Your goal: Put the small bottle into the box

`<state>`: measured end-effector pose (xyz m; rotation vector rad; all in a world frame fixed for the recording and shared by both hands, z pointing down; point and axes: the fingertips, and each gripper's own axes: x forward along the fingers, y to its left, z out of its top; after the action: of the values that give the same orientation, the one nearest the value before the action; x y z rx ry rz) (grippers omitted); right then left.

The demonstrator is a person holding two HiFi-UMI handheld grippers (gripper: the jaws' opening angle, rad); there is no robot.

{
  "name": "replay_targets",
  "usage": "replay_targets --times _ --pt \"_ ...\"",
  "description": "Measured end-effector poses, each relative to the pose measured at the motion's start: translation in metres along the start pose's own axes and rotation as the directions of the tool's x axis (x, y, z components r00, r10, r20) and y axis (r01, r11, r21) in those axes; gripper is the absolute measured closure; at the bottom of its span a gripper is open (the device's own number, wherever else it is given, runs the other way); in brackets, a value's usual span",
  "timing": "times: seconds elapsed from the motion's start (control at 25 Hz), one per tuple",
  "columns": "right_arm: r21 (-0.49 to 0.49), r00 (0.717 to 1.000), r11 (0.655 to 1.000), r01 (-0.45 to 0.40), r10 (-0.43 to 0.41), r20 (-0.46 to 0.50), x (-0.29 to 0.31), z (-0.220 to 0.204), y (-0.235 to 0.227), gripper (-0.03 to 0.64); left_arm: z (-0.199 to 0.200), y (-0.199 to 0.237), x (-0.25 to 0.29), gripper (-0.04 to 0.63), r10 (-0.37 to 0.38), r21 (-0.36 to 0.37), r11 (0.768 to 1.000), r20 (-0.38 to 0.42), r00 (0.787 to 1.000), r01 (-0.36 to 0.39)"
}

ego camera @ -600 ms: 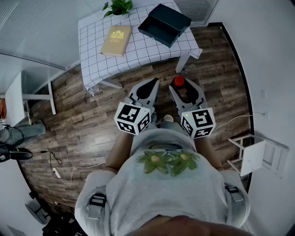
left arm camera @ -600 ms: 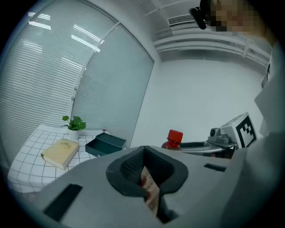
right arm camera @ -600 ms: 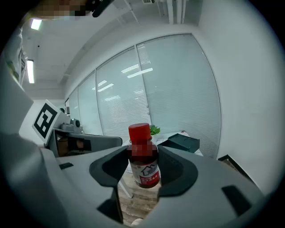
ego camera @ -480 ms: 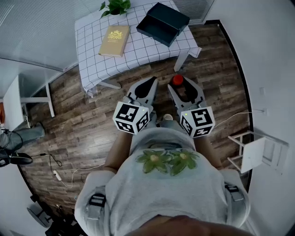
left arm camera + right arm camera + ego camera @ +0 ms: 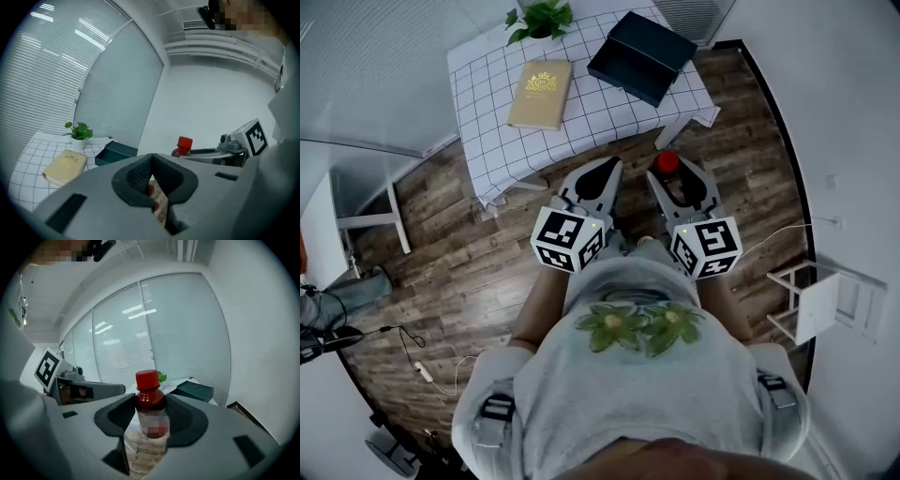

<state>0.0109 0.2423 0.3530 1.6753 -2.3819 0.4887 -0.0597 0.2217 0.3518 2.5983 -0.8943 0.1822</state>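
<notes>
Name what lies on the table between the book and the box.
Nothing: the head view shows only bare checked cloth between the book and the box. The plant stands further back, off that line.

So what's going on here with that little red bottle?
A person stands on the wooden floor with a tool in each hand. The right tool grips the small bottle with the red cap. The left tool is shut. The dark box sits on the checked table, near a book and a plant. The bottle isn't in it yet.
</notes>
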Motion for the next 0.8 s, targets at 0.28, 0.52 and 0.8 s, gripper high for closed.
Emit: replay_targets --times 0.28,0.52,0.8 --pt "-0.003 0.998 0.998 0.056 -0.056 0.019 0.027 0.009 0.007 0.410 0.003 0.036 0.002 0.589 -0.028 -0.003 1.000 -0.012 1.000 0.028" --pt "0.018 0.997 0.997 0.079 -0.079 0.002 0.043 0.009 0.001 0.410 0.005 0.047 0.014 0.589 -0.068 -0.010 0.998 -0.040 0.997 0.068" --pt "0.045 0.996 0.995 0.086 -0.086 -0.008 0.071 0.012 -0.014 0.410 0.005 0.066 0.042 0.589 -0.086 -0.016 0.996 -0.076 0.993 0.085"
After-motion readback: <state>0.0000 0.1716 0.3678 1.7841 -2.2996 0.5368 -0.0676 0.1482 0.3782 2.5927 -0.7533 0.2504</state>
